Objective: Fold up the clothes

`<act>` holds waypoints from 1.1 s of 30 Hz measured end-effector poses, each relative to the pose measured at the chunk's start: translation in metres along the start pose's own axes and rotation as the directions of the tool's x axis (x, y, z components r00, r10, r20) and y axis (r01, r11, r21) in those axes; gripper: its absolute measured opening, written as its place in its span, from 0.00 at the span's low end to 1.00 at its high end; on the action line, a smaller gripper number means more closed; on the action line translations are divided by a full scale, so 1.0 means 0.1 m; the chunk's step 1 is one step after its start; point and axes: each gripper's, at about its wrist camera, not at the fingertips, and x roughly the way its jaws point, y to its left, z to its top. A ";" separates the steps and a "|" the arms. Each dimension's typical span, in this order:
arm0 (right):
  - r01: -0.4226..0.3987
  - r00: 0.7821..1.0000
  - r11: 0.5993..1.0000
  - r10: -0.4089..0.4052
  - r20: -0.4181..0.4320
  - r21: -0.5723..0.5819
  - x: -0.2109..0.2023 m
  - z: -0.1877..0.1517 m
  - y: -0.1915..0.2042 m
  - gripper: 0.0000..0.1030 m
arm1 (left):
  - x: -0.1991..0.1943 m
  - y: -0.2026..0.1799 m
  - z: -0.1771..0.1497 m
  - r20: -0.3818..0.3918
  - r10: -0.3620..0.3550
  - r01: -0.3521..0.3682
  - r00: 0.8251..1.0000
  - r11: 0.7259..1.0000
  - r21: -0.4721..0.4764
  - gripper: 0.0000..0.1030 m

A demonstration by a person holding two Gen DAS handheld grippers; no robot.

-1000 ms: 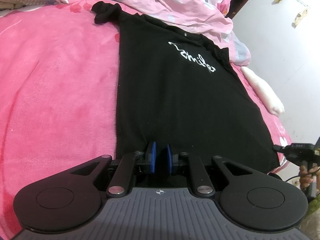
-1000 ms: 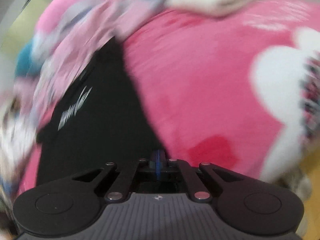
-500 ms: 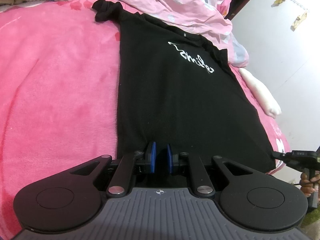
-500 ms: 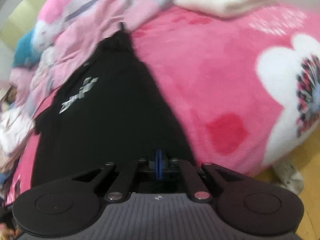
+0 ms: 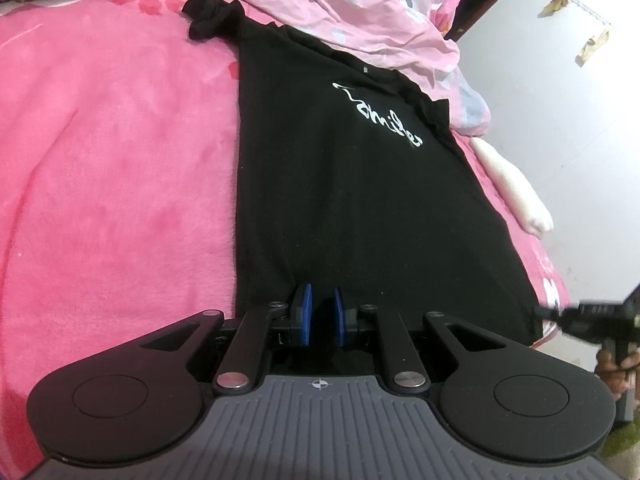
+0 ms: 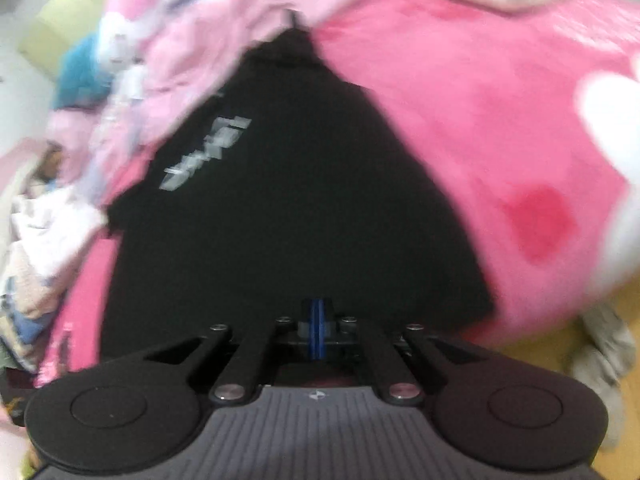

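Pink fleece blanket (image 5: 120, 160) covers the bed; crumpled floral quilt (image 5: 360, 4) at far end. Black T-shirt (image 5: 340, 184) lies flat, print side up, hem toward both cameras, collar away; long axis runs straight ahead from the fingers. One sleeve bunched at far left corner.

L gripper (image 5: 320, 314): at hem, nearer the shirt's left edge; blue fingers (image 5: 305, 312) narrowly apart with dark cloth in the gap, so judged pinching the hem fabric. R gripper (image 6: 318, 334): view blurred; fingers clenched tight together at the hem near the opposite corner; whether cloth is caught, cannot tell.

Judgement: both hands at hem, equally near; next move likely carries hem forward toward collar.
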 end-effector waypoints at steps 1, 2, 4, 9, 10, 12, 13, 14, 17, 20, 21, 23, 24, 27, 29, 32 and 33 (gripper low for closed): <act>-0.028 1.000 1.000 0.028 -0.004 0.010 0.11 0.01 0.03 0.01 | 0.00 -0.01 0.00 -0.001 0.003 -0.003 1.000 1.000 0.004 0.13; -0.052 0.999 0.998 0.052 -0.012 0.025 0.23 0.02 0.05 0.01 | -0.01 -0.01 0.00 -0.001 0.003 -0.003 1.000 1.000 0.006 0.13; -0.044 0.998 0.996 0.048 -0.047 0.075 0.42 -0.03 0.00 0.01 | -0.01 0.00 -0.01 -0.002 -0.002 0.002 1.000 1.000 0.009 0.13; -0.080 0.994 0.980 0.091 -0.058 0.182 0.19 -0.32 -0.17 0.00 | -0.03 0.02 -0.01 -0.009 -0.018 0.018 1.000 1.000 0.022 0.13; -0.077 0.994 0.978 0.091 -0.064 0.193 0.13 -0.36 -0.17 0.00 | -0.03 0.02 0.00 -0.013 -0.021 0.021 1.000 0.999 0.028 0.13; -0.102 0.994 0.975 0.110 -0.029 0.197 0.07 -0.31 -0.13 0.02 | -0.03 0.01 0.01 -0.022 -0.022 0.023 1.000 0.999 0.039 0.13; -0.136 0.990 0.971 0.139 -0.004 0.196 0.10 -0.26 -0.09 0.02 | -0.03 0.01 0.01 -0.024 -0.019 0.020 1.000 0.999 0.042 0.13; -0.153 0.988 0.969 0.157 -0.006 0.195 0.20 -0.22 -0.04 0.02 | -0.04 0.00 0.01 -0.023 -0.014 0.015 1.000 0.999 0.042 0.13; -0.178 0.981 0.965 0.189 -0.043 0.190 0.58 -0.14 0.12 0.02 | -0.06 -0.03 -0.02 -0.016 0.002 -0.001 1.000 0.999 0.047 0.13; -0.218 0.965 0.954 0.242 -0.099 0.207 0.68 -0.39 0.17 0.01 | -0.08 -0.04 -0.04 -0.010 0.008 -0.007 1.000 0.998 0.055 0.14; -0.236 0.958 0.948 0.264 -0.111 0.213 0.64 -0.50 0.18 0.01 | -0.08 -0.03 -0.05 -0.010 0.005 -0.004 1.000 0.998 0.057 0.14; -0.267 0.938 0.931 0.311 -0.154 0.251 0.55 -0.72 0.17 0.01 | -0.09 0.00 -0.05 -0.011 -0.004 0.004 1.000 0.998 0.058 0.14; -0.275 0.926 0.921 0.331 -0.183 0.276 0.52 -0.81 0.15 0.01 | -0.09 0.00 -0.05 -0.013 -0.007 0.007 1.000 0.998 0.058 0.14; -0.294 0.917 0.920 0.348 -0.194 0.260 0.54 -0.70 0.25 0.02 | -0.11 0.02 -0.05 -0.015 -0.012 0.013 1.000 0.998 0.055 0.14; -0.313 0.919 0.920 0.356 -0.169 0.236 0.57 -0.55 0.34 0.02 | -0.14 0.02 -0.07 -0.010 -0.005 0.006 1.000 0.999 0.051 0.14; -0.346 0.925 0.917 0.369 -0.092 0.197 0.70 -0.25 0.47 0.02 | -0.18 0.01 -0.11 0.004 0.011 -0.011 1.000 0.999 0.045 0.14; -0.346 0.925 0.918 0.369 -0.093 0.195 0.79 -0.20 0.49 0.02 | -0.20 0.02 -0.12 0.007 0.014 -0.015 1.000 0.999 0.042 0.14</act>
